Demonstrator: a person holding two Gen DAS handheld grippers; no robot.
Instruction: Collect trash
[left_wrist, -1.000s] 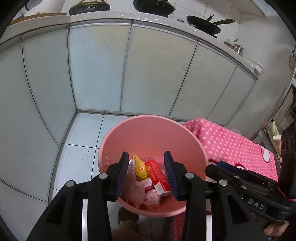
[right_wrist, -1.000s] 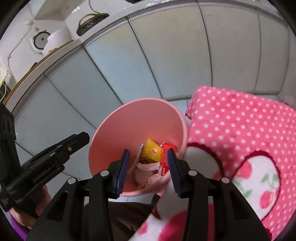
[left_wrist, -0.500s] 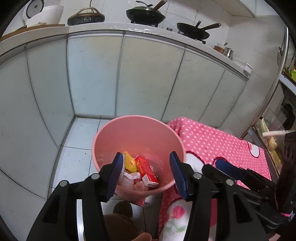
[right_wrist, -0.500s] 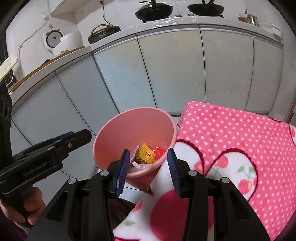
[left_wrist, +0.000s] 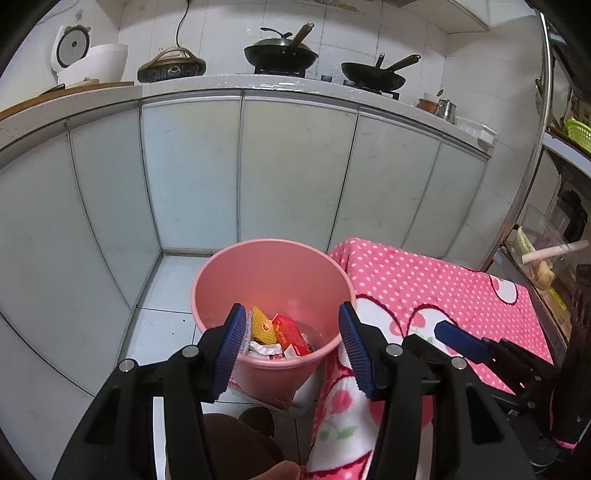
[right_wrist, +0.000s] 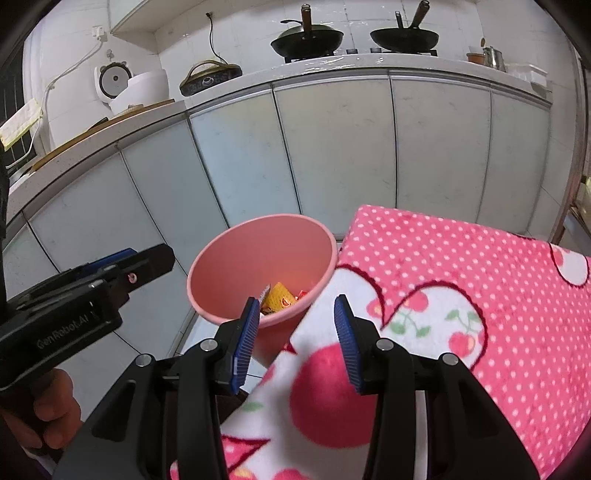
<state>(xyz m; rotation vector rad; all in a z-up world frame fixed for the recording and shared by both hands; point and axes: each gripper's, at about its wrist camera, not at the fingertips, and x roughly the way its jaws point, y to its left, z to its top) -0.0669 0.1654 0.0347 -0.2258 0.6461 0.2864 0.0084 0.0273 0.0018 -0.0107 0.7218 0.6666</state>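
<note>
- Both views now take in far more of the kitchen than a second ago: the whole run of cabinet doors (left_wrist: 295, 177), the counter and the two woks (left_wrist: 280, 53) are in frame, where before the pink bin (left_wrist: 273, 295) nearly filled each picture. I read this as both of my grippers having pulled back and up from the bin.
- Left gripper (left_wrist: 291, 343): jaws spread wide, wider than a second ago, with nothing between the blue pads. Released and empty.
- A second ago a clear crinkled wrapper lay against the left pad of this gripper; now a scrap of clear film (left_wrist: 242, 341) shows just beside that pad, low in the bin. I cannot tell if it touches the pad.
- Right gripper (right_wrist: 295, 339): jaws part open, the gap unchanged over the second, nothing between the pads. Not grasping.
- The trash sits at the bottom of the bin: yellow packet (left_wrist: 263, 325), red carton (left_wrist: 290, 334), white crumpled wrappers (left_wrist: 264, 349). All inside the rim.
- The bin stands on the tiled floor, just beside the pink dotted blanket (left_wrist: 436, 295), which hangs over something to its right.
- The blanket's top shows no loose litter in either view.
- Judgement: the drop-off looks done, and both hands are free for the next item. Whether any trash remains elsewhere I cannot tell from these views.
</note>
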